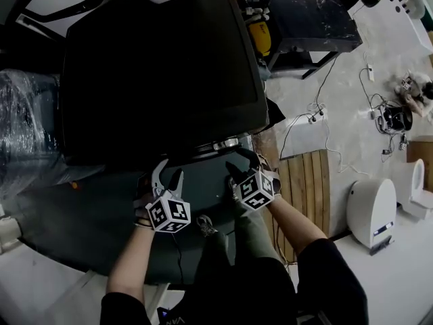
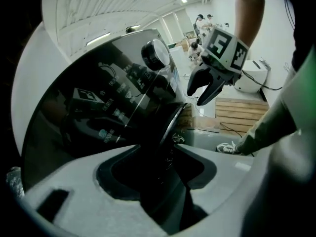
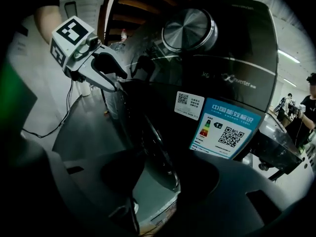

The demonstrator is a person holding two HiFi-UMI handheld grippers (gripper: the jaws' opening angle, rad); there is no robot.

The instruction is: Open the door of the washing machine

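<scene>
Plainly, the left hand-held gripper [image 1: 168, 176] and right hand-held gripper [image 1: 242, 166] stand spread at the washing machine door [image 3: 158, 144]; a blue label [image 3: 226, 132] reads 中国能效标识.

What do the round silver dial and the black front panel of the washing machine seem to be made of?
Round silver dial: looks like brushed metal or metallised plastic, given its fine radial sheen.
Black front panel: probably glossy plastic or glass, since it shows mirror-like reflections.
</scene>
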